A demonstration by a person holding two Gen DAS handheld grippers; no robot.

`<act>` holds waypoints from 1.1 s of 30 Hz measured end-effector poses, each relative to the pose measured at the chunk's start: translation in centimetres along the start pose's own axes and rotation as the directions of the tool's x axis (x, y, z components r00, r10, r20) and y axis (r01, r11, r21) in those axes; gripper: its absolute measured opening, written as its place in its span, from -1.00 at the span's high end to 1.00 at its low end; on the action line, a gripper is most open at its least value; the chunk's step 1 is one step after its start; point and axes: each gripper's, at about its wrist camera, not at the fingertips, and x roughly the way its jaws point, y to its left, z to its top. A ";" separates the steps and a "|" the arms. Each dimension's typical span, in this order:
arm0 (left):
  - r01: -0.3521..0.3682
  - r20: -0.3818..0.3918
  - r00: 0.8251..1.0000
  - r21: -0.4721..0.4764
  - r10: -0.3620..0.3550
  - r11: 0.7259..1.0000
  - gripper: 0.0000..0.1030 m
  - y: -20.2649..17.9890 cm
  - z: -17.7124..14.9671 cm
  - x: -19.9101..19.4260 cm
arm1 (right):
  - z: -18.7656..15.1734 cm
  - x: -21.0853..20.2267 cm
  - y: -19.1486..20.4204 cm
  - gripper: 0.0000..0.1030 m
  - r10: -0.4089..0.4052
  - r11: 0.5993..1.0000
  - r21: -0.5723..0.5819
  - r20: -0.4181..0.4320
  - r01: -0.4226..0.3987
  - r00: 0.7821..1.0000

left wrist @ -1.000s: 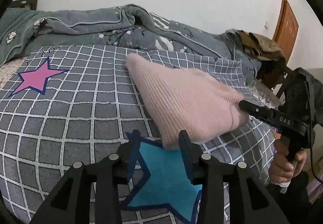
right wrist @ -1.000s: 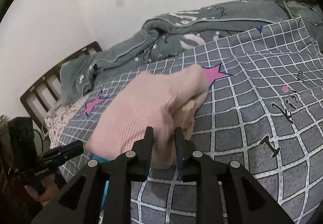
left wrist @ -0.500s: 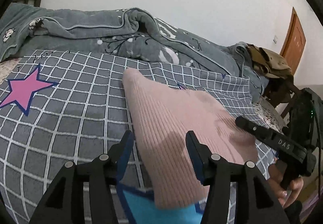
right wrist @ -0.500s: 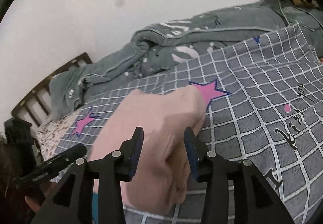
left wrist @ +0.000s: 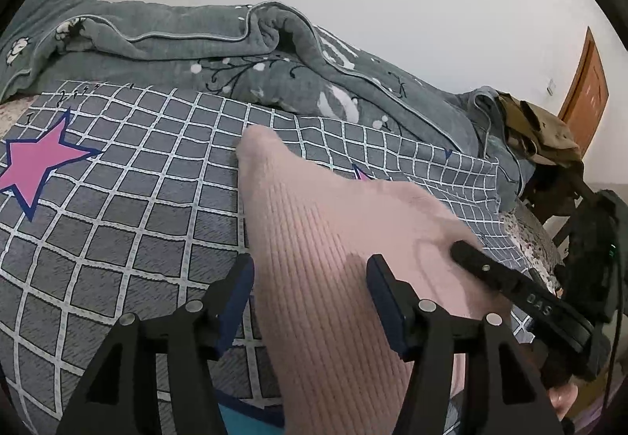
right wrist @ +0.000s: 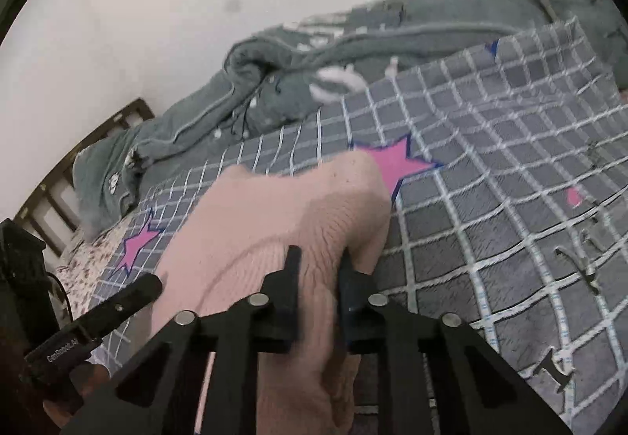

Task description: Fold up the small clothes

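The left claw (left wrist: 310, 278) is spread wide over the pink ribbed knit garment (left wrist: 337, 254), which lies in a soft folded heap on the grey checked bed cover (left wrist: 117, 223) near its front edge. The right claw (right wrist: 316, 270) pinches a thick fold of the garment's right side.

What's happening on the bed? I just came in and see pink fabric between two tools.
A person with a handheld gripper in each hand is folding a pink knit garment on the grid-patterned blanket. The right gripper is pinched on a bunched part of it. The left gripper is open, its fingers straddling the fabric.
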 end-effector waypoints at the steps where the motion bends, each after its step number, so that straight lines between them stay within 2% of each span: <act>1: 0.000 0.002 1.000 0.000 0.000 1.000 -0.12 0.0 0.0 -0.1 | 0.1 -0.1 0.2 0.72 -0.016 1.000 -0.016 0.011 0.016 1.000; 5: -0.005 0.000 1.000 0.006 0.005 1.000 -0.14 -0.1 -0.1 -0.2 | -0.5 1.2 0.1 0.73 -0.087 0.996 -0.033 -0.042 0.085 0.995; 9: -0.003 0.012 1.000 0.012 0.003 1.000 -0.14 0.0 -0.1 -0.7 | -0.1 -0.3 -0.7 0.73 -0.022 0.999 0.034 0.000 0.022 1.000; 12: -0.006 0.014 1.000 0.020 0.006 1.000 -0.18 0.1 -0.1 -0.9 | -0.1 -1.1 -0.3 0.73 -0.007 1.000 0.016 0.037 0.007 0.999; 15: -0.010 -0.017 1.000 0.012 0.010 1.000 -0.20 0.3 -0.3 -0.2 | -0.7 0.8 -0.1 0.73 -0.070 0.997 -0.012 -0.046 0.070 0.996; 17: -0.010 -0.022 1.000 0.002 0.010 1.000 -0.22 0.5 -0.4 -0.2 | -0.9 1.0 -0.3 0.70 -0.072 0.997 -0.007 -0.051 0.072 0.996; 20: -0.015 -0.021 1.000 -0.002 0.015 1.000 -0.23 0.6 -0.4 -0.2 | -0.7 0.6 -0.4 0.52 -0.074 0.997 -0.018 -0.052 0.073 0.996; 22: -0.019 -0.022 1.000 -0.004 0.019 1.000 -0.23 0.5 -0.5 -0.2 | -0.8 0.4 -0.7 0.33 -0.079 0.997 -0.009 -0.052 0.079 0.996; 27: -0.031 -0.018 0.999 0.008 0.032 0.999 -0.25 0.4 -0.9 -0.4 | -0.7 -0.3 -1.2 0.20 -0.090 0.996 -0.025 -0.053 0.088 0.995; 32: -0.026 -0.016 1.000 0.012 0.027 1.000 -0.25 0.3 -1.3 -0.7 | -1.0 -1.0 -0.6 0.21 -0.128 0.989 -0.081 -0.028 0.126 0.991; 33: -0.022 -0.017 1.000 0.012 0.022 1.000 -0.25 0.3 -1.4 -0.7 | -1.2 -0.9 -0.4 0.32 -0.132 0.988 -0.089 -0.030 0.129 0.991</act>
